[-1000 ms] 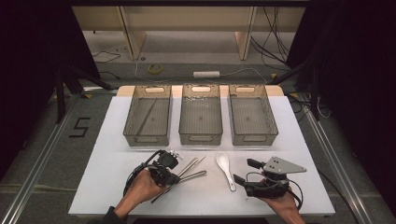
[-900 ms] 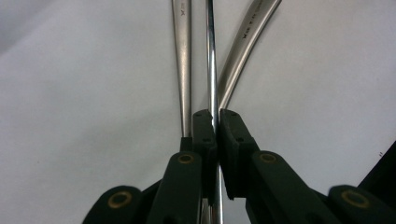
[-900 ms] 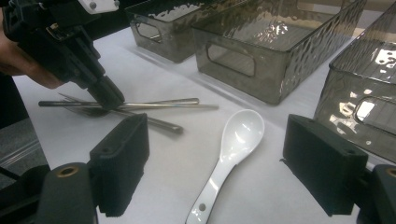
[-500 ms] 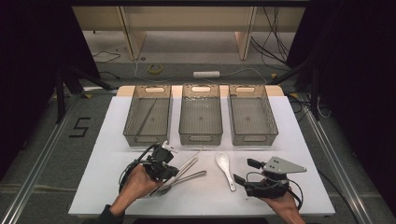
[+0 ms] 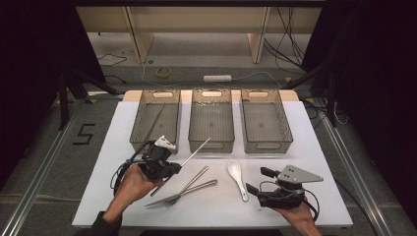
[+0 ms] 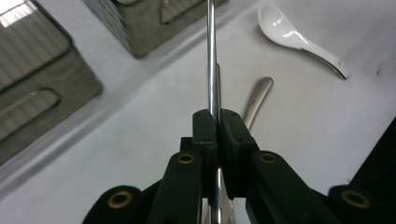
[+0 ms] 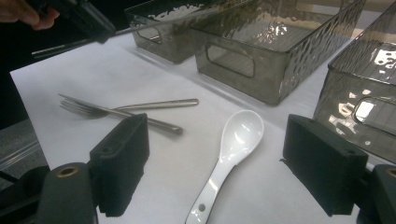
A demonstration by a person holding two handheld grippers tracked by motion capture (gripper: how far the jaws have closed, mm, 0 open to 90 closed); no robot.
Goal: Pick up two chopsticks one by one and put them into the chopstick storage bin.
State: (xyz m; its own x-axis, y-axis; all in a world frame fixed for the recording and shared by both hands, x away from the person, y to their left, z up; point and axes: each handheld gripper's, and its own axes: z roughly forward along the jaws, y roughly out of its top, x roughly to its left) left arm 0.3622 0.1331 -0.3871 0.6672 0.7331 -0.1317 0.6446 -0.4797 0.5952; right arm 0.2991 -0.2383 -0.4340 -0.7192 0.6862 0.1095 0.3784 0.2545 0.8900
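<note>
The left hand-held gripper [image 5: 164,160] is clenched on a thin metal chopstick [image 5: 196,150], its pads [image 6: 205,135] pinching the rod near its lower part, so most of the length sticks out ahead of the jaws. In the high view the chopstick is off the worktop [image 5: 108,147] and slants up toward the middle bin [image 5: 211,120], its tip just before that bin's near wall.

The main risk, as I judge it, is the grip itself: a smooth, round rod held in a narrow pinch can swivel or slide through the pads if the hand tilts quickly, and it could then drop back among the two forks [image 5: 184,189] lying just beside the hand. A second risk is the long free end: if the hand swings toward the left bin [image 5: 157,118], which already seems to hold another thin rod, the tip could catch on a bin rim and twist out of the jaws.

The left hand [image 5: 135,184] is raised off the worktop, wrist turned so the jaws point forward and to the right, cable looping behind it. The right hand-held gripper [image 7: 224,163] rests low near the front edge with its jaws wide apart and nothing between them, aimed at the white spoon [image 7: 233,144] that lies in front of it.
</note>
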